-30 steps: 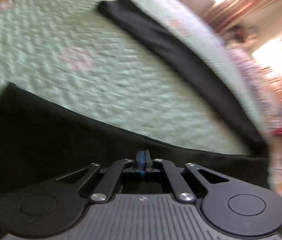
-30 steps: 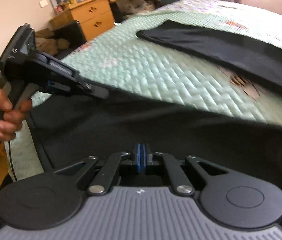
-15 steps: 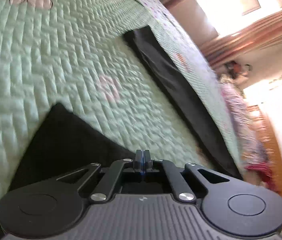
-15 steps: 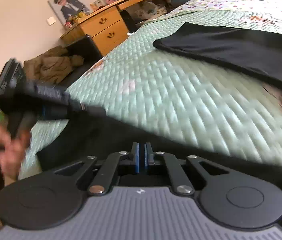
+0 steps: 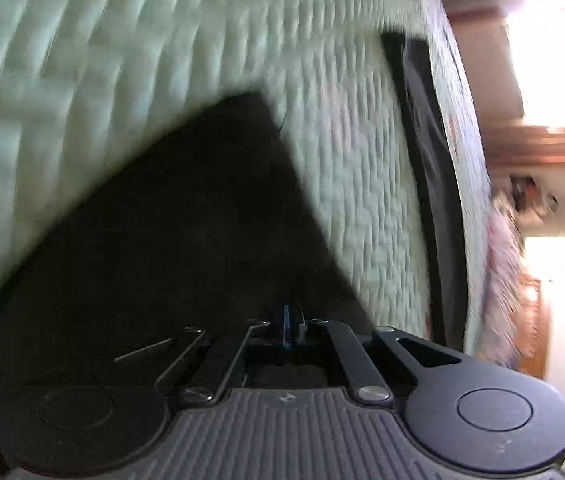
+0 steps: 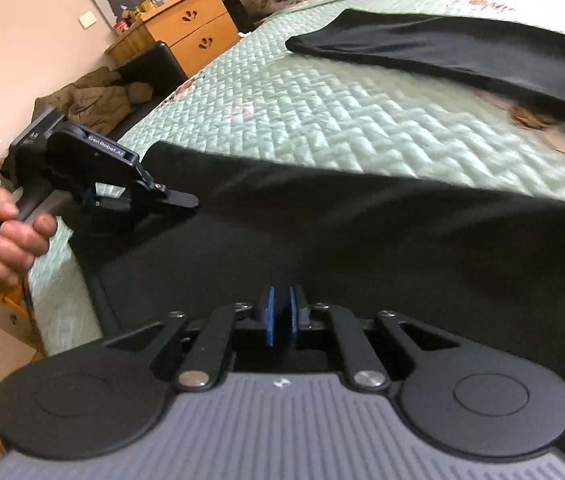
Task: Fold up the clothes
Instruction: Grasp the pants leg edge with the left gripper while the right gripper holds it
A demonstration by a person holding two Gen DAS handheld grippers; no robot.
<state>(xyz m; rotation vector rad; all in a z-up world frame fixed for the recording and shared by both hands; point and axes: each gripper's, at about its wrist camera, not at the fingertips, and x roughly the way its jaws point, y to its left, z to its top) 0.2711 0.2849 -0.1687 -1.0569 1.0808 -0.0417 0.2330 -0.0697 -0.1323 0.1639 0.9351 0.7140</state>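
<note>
At the near edge of the bed, the left gripper (image 6: 178,199) has its jaws pressed together on a corner of the black garment (image 6: 362,248), low over the quilt (image 6: 322,120). A hand (image 6: 6,228) grips its handle at the left of the right wrist view. Its own camera is blurred and shows only dark cloth running up to a point ahead of the fingers.

The right gripper (image 6: 280,316) shows a narrow gap between its blue pads (image 6: 268,320). Black fabric lies directly under and ahead of them, but whether any of it is pinched cannot be told; by the look of that gap the hold is slack at best.

The garment spreads across the near part of the bed. A second dark garment (image 6: 462,52) lies flat farther back, well apart from it.

One risk is that the right side slips free while the left still pulls, dragging the fold crooked. Another is that the left corner bunches instead of lying flat, since its grip sits on a single point of cloth.
</note>
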